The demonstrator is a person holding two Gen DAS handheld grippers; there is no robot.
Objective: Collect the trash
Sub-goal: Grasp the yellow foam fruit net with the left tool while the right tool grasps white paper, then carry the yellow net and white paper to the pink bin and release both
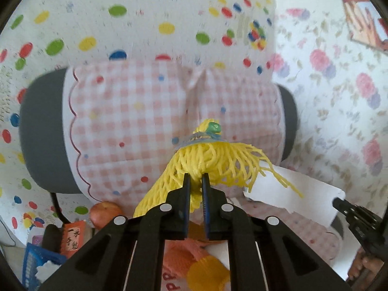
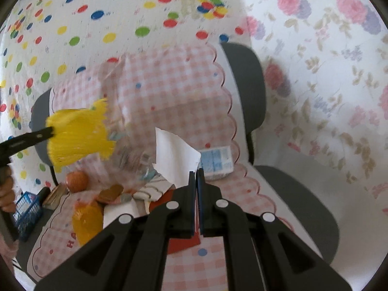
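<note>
yellow net: its lower part is hidden behind the left claw; in the right wrist view it is smeared by blur.
white paper: the bottom edge is covered by the right claw.
blue basket: cut off by the picture's edge, contents too small to tell.
orange packet: print too blurred to read.
clear wrapper: blurred, shape cannot be told.
red card: mostly hidden under the right claw.

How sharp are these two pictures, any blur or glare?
Left wrist view: the tongs and yellow net are fairly crisp, the dotted cloth behind is smeared. Right wrist view: the net is motion-blurred, the white paper sharper. Both bend strongly at the edges; no glare.
</note>
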